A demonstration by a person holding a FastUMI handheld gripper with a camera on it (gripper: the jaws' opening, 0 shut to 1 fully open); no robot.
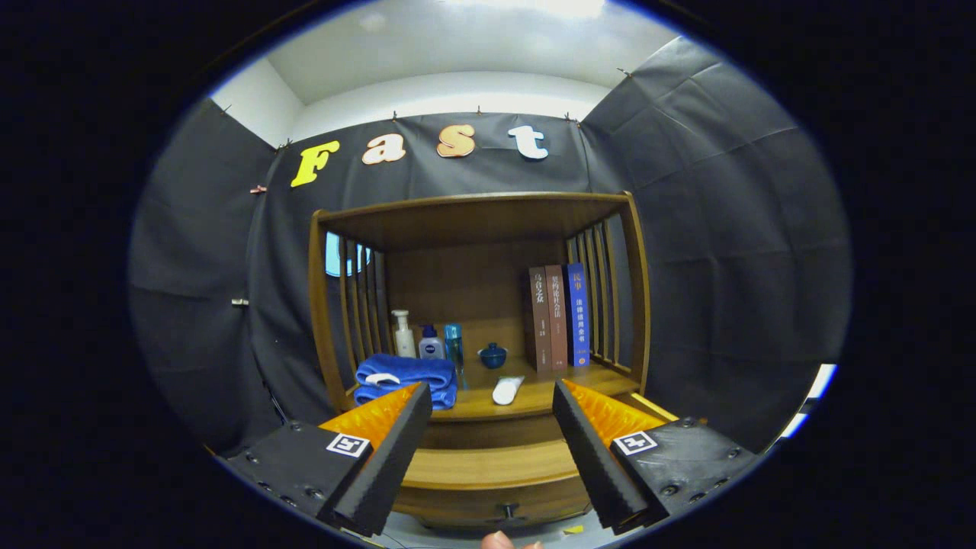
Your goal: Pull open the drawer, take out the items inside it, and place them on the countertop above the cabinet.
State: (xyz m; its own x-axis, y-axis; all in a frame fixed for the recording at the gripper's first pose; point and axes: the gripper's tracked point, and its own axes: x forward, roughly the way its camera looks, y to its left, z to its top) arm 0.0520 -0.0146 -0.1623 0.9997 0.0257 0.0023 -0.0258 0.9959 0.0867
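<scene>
I find my tool [488, 427] spread wide and empty, facing the closed brown wooden drawer [488, 499] with its small dark knob [508, 508] between the fingers

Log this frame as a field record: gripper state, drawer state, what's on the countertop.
hand-held gripper: open, fingers spread, holding nothing
drawer: shut, dark knob low between the fingers, not touched
countertop: beyond the fingertips
left on countertop: folded blue towel; behind it a white pump bottle, a small bottle, a blue bottle
middle: small blue lidded bowl; white remote in front of it
right: three upright books
task progress: not begun
</scene>
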